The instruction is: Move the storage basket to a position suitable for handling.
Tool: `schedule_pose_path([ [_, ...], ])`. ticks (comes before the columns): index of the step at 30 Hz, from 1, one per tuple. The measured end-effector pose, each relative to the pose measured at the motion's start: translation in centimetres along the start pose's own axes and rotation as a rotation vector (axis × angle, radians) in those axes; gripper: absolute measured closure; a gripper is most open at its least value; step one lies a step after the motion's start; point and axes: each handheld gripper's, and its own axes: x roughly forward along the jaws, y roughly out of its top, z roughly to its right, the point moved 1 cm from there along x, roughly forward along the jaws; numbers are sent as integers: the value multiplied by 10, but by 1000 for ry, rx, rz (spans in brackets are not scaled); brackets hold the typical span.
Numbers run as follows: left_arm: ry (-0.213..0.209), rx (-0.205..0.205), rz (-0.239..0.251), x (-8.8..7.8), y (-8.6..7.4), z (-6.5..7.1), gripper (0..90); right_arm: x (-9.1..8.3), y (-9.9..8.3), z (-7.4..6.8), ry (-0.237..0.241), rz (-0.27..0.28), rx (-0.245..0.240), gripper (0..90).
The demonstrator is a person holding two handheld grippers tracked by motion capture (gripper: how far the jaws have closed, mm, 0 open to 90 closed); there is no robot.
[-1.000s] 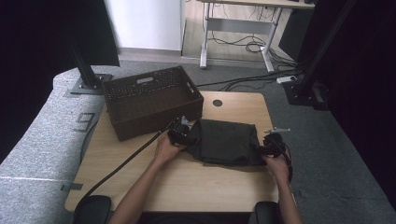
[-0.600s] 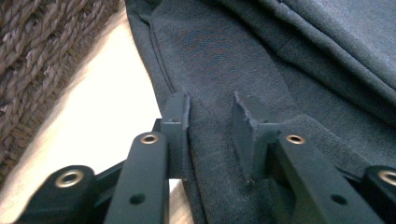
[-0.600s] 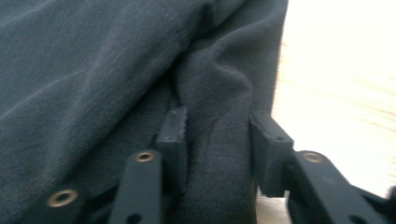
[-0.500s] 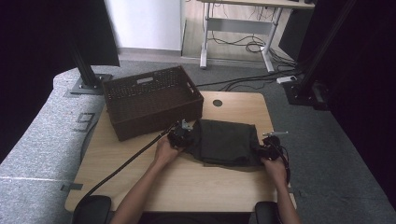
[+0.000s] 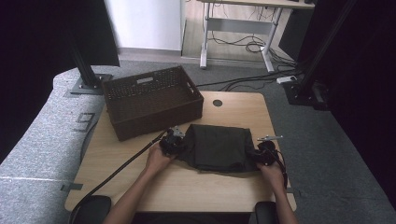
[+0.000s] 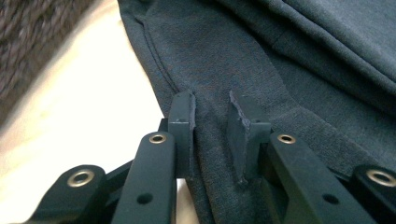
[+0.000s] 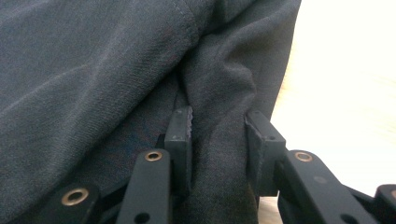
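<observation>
Both pairs of tongs have just finished closing, and each now has cloth between its jaws. A second ago they stood wider at the two sides of the dark garment (image 5: 218,148); now the left tongs (image 5: 173,143) are clenched on a pinch of fabric at the garment's nine o'clock edge. In the left gripper view the left tongs (image 6: 211,135) hold a ridge of grey cloth just inside the stitched hem. The right tongs (image 5: 264,153) have done the same at the three o'clock edge, and in the right gripper view the right tongs (image 7: 215,140) squeeze a thick bunched fold of the garment (image 7: 116,70) near its outer border.

The garment itself lies folded into a rough rectangle on the wooden surface (image 5: 187,186), roughly at the centre, with the woven brown basket (image 5: 152,100) standing just beside it at about eleven o'clock, apart from the cloth. Since a second ago both hands have crept inward toward the fabric, and the cloth looks slightly drawn in at its sides.

To my eye this means the grasp is made and the handling can begin: with a hold on both sides, the person is set either to lift the garment whole or to fold it again. The basket close by suggests it may be where the cloth ends up, though that is only my guess. The right-hand grip takes several layers, so it should hold; the left pinch is thinner and could slip if pulled hard.
</observation>
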Motion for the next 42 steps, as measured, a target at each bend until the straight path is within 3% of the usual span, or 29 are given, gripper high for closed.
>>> schedule_pose_path([
  [12,6,-3,-24,-35,-37,0,718,4,-2,-31,61,1,-64,639],
  [23,18,-33,-26,-62,-67,2,718,3,-6,-61,119,-13,-123,619],
  [35,32,-31,-80,-93,-96,19,712,-6,-22,-93,184,-28,-183,594],
  [42,16,-22,-118,-108,-109,30,693,-14,-32,-108,218,-46,-217,570],
])
